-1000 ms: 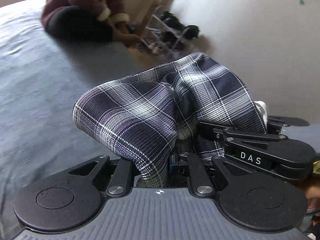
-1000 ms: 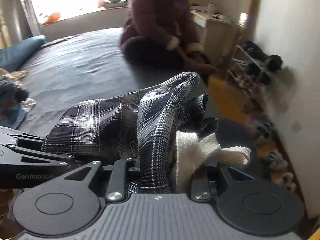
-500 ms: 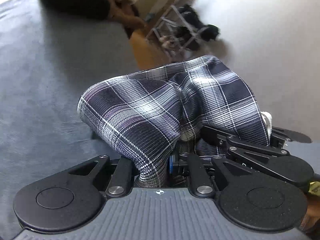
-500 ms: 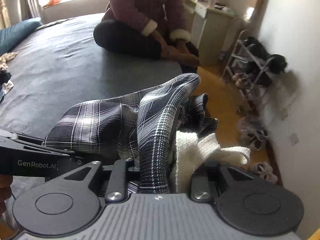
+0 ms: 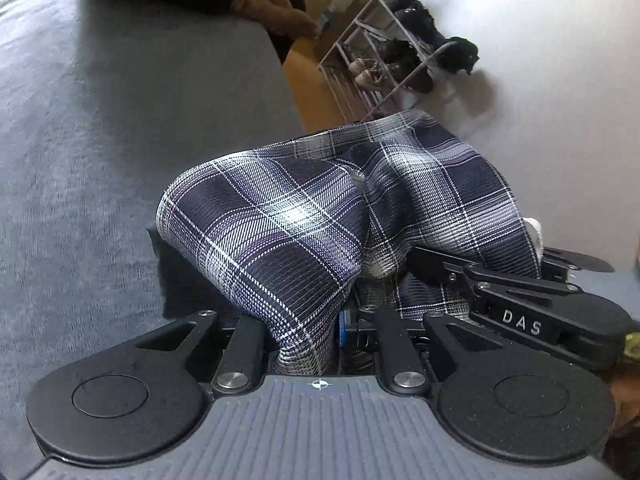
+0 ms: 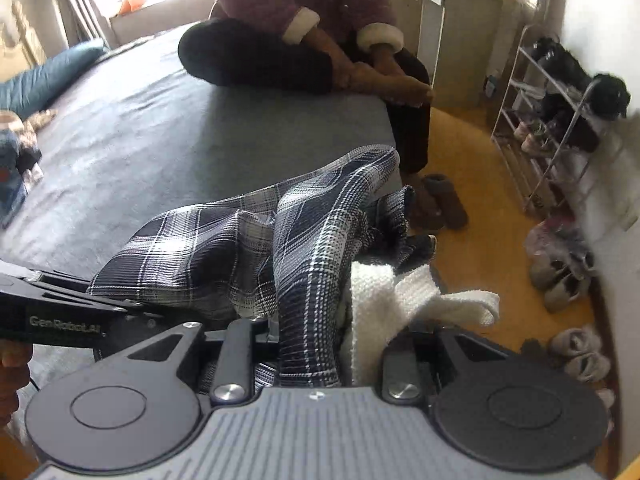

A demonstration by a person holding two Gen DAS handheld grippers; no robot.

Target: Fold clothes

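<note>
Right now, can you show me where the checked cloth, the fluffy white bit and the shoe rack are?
checked cloth (image 5: 280, 232): left wrist view, bulging fold.
fluffy white bit (image 6: 384, 300): right wrist view, its middle.
shoe rack (image 6: 556, 128): right wrist view, wire shelves.

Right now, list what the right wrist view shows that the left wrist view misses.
Only the right wrist view shows the white fleece lining bunched in the right tongs, a blue pillow, a cabinet and brown slippers. Only the left shows the "DAS" lettering. Both show the plaid garment gripped, the grey bed, the shoe rack and a seated person.
</note>
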